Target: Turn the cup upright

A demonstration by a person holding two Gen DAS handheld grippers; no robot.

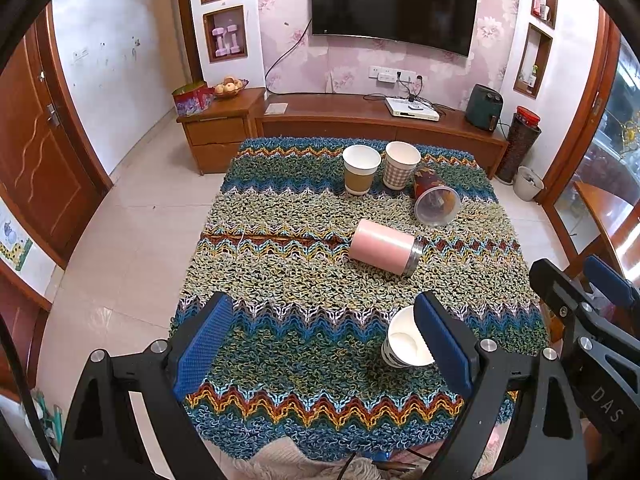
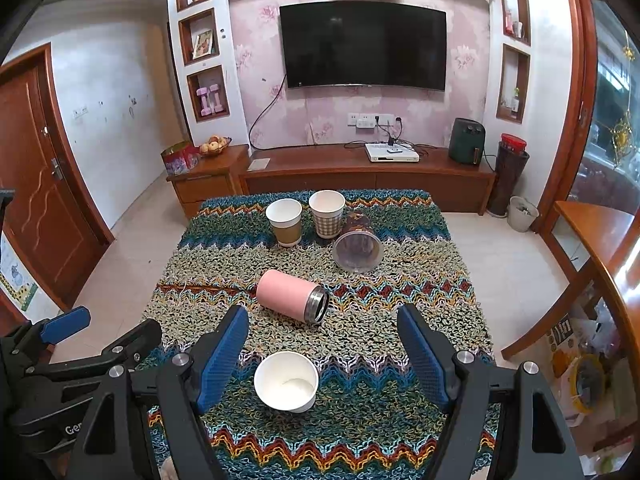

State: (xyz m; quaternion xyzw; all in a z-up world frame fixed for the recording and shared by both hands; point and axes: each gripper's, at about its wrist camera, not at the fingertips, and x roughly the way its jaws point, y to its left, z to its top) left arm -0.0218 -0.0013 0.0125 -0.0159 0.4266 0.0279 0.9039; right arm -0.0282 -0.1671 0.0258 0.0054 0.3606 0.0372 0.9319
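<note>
Between the wide-spread pads of the right tool point(image 2: 322, 354), at the near edge of the surface point(image 2: 400, 440), sits the white paper cup point(image 2: 286, 386), mouth tipped toward the camera; the left tool point(image 1: 322, 344), also wide, has it beside its right pad

Even, soft indoor light; sharp centre, strong fisheye bending, seemingly dark corners.
</note>
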